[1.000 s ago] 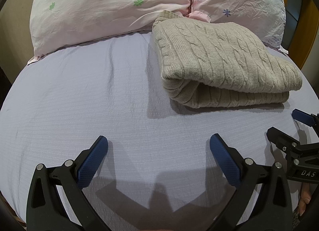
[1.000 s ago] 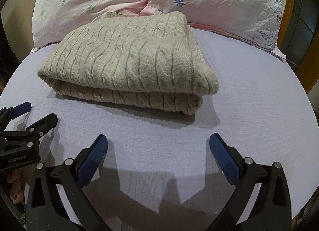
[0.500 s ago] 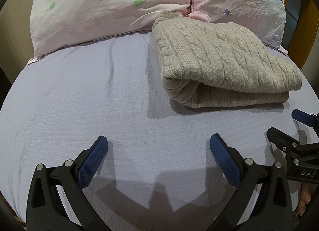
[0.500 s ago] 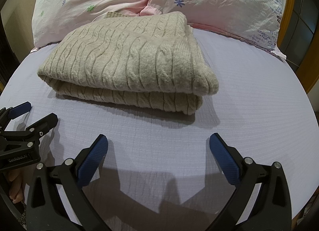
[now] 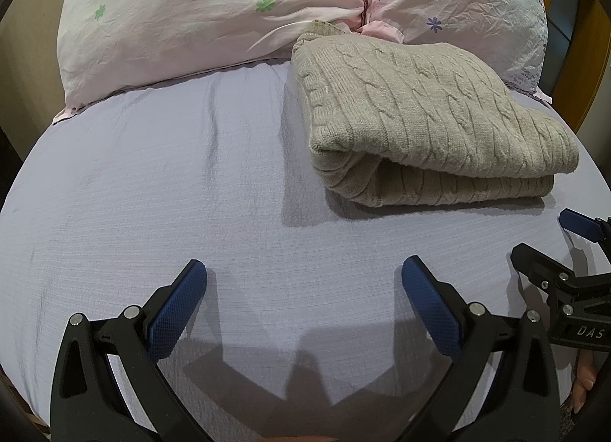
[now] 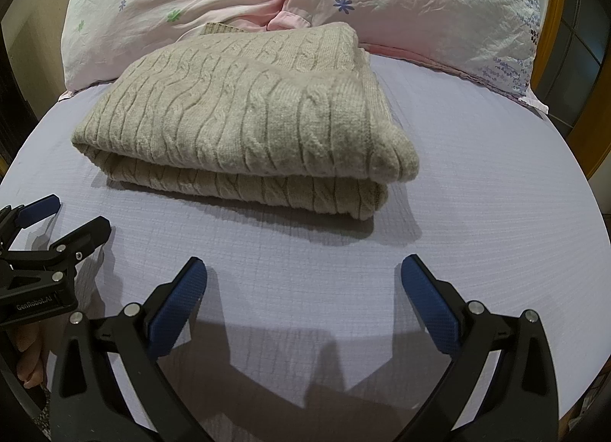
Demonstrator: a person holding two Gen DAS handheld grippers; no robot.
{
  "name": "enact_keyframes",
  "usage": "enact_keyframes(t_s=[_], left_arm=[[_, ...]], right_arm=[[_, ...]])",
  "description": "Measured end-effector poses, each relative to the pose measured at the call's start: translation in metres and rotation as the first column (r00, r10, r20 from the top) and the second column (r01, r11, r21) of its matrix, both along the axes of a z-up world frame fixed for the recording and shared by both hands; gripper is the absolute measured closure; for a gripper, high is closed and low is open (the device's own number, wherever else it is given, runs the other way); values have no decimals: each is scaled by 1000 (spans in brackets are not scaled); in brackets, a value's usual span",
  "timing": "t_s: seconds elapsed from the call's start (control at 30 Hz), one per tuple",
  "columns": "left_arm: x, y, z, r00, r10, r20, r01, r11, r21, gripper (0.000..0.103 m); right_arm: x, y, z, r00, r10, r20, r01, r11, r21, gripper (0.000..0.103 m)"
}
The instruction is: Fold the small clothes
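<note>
Bed with a lavender sheet (image 5: 152,182), faint creases running down it left of centre. Two pale pink pillows (image 5: 214,10) across the head, printed with small flowers and a bare tree; in the right wrist view the same pillows (image 6: 401,6) meet at a seam just behind the garment. Wooden frame edge (image 5: 594,60) at far right.

Beige cable-knit sweater (image 5: 427,113) lies folded on the sheet, doubled over so two thick layers stack, fold edge rounded on the near-left corner in my left view. Its far end touches the pillows at the seam. In the right wrist view the sweater (image 6: 244,125) sits centre-left, open layered edge facing me, near-right corner rounded over.

My left gripper (image 5: 303,289) is spread wide, blue pads apart, nothing between them, low over bare sheet, near the sweater but apart from it, off its left-front corner. My right gripper (image 6: 303,289) is also spread wide, empty, over bare sheet just in front of the sweater, not touching.

Each claw shows in the other's view: right gripper (image 5: 565,247) at the right edge, left gripper (image 6: 57,224) at the left edge, both with fingers parted. Shadows of both claws fall on the sheet below.
</note>
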State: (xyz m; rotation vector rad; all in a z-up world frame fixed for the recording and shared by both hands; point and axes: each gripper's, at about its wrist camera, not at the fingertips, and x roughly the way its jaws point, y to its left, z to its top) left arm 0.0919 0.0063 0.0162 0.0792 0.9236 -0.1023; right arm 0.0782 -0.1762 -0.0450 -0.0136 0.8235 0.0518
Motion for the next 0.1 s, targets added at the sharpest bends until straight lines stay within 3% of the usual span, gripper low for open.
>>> enact_keyframes(t_s=[0.1], left_arm=[[0, 0, 0, 1000, 0, 0, 0, 1000, 0, 1]], right_arm=[[0, 0, 0, 1000, 0, 0, 0, 1000, 0, 2]])
